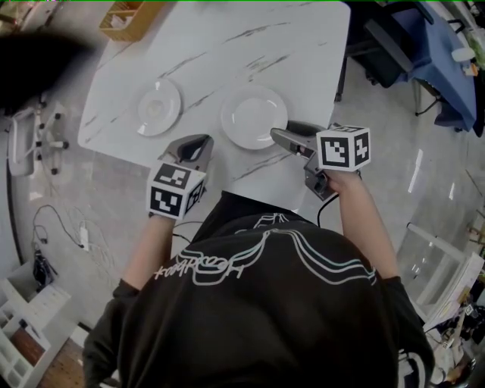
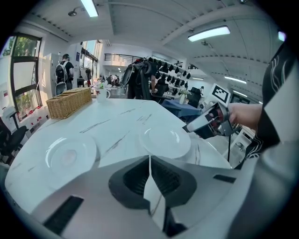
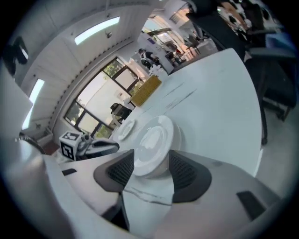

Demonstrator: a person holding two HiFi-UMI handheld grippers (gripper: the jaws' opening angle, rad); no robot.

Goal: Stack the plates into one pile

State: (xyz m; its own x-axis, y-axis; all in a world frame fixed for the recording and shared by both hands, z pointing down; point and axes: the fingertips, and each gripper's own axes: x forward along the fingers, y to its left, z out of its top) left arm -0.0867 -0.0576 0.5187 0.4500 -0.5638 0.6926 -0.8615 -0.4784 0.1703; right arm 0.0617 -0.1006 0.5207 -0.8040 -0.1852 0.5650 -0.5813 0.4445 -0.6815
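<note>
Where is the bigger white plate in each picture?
Head view: the bigger plate is near the middle, right of the smaller plate.
Left gripper view: the bigger plate is at the centre, again right of the smaller one.
Right gripper view: it is low in the centre, closest to the camera.
Shared landmark: the wicker basket, beyond the plates in all three views.

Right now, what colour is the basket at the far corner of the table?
The basket is tan woven wicker, clearest in the left gripper view.
</note>
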